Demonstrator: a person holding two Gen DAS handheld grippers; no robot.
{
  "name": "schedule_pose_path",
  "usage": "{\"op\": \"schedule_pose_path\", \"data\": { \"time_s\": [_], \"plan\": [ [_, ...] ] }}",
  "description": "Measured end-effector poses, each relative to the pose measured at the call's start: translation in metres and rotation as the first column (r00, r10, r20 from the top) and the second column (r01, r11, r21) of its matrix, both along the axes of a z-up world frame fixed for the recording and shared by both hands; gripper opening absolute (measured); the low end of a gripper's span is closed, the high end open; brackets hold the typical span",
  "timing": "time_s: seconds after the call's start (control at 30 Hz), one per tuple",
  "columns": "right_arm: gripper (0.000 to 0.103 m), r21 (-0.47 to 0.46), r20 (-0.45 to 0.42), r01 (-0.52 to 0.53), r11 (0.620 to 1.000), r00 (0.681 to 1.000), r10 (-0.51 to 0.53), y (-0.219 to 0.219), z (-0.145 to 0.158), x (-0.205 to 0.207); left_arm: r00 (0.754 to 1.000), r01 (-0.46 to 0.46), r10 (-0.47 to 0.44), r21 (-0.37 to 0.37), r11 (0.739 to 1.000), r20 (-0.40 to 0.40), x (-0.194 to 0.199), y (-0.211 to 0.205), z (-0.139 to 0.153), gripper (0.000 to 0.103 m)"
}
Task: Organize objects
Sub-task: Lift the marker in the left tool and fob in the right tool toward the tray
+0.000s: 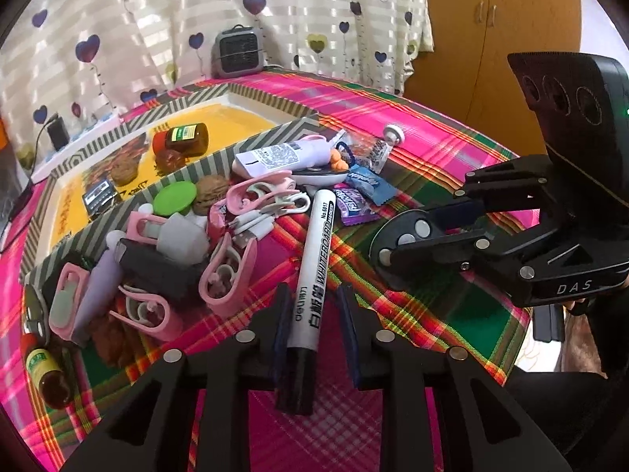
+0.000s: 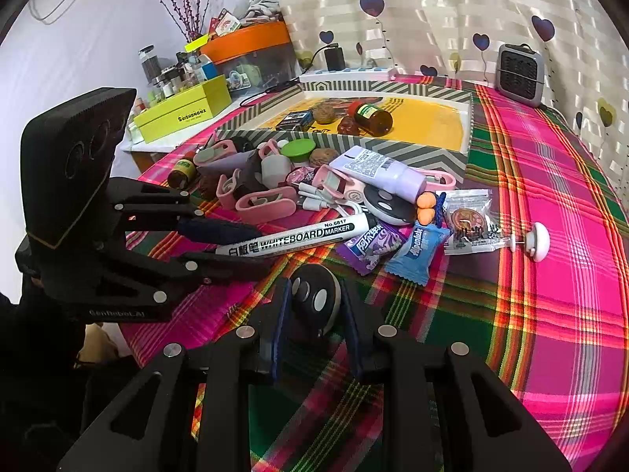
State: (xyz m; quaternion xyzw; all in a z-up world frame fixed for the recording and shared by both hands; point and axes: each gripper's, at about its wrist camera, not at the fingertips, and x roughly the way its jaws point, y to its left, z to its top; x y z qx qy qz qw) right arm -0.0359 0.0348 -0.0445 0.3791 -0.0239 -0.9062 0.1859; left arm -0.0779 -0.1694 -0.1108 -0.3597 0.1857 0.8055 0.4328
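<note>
A white whiteboard marker (image 1: 316, 271) with a black cap lies on the plaid cloth between the fingers of my left gripper (image 1: 312, 306), whose jaws stand on both sides of it with small gaps. It also shows in the right wrist view (image 2: 291, 238). My right gripper (image 2: 316, 303) is shut on a black oval remote (image 2: 316, 299) with white buttons, also seen from the left wrist view (image 1: 409, 242). A heap of pink clips (image 1: 228, 275), candies (image 2: 416, 247), a lilac tube (image 2: 385, 171) and walnuts lies beyond.
A striped tray (image 1: 275, 133) with a yellow floor holds a brown bottle (image 1: 184, 139), a walnut and a small dark packet. A grey heater (image 1: 240, 49) stands at the back. A green box (image 2: 184, 114) and jars sit on a side shelf. A white suction hook (image 2: 536, 242) lies to the right.
</note>
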Motion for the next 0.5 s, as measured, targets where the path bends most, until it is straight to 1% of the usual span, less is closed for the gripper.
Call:
{"op": "schedule_pose_path", "data": {
  "time_s": [0.03,0.4,0.5],
  "plan": [
    [0.0,-0.002,0.0,0.002,1.0,1.0,-0.002,0.0,0.0,0.0,1.0,-0.004,0.004,0.001,1.0,-0.001,0.0,-0.001,0.0,0.014],
    [0.0,-0.002,-0.024,0.005,1.0,1.0,-0.005,-0.001,0.006,0.005,0.999,-0.037,0.037,0.033,0.999,0.017,0.005,-0.014,0.001,0.014],
    [0.0,0.013,-0.019,-0.005,1.0,1.0,0.005,-0.005,0.004,0.005,0.998,-0.054,0.053,0.039,0.998,0.022,0.003,-0.018,0.001,0.014]
  ]
}}
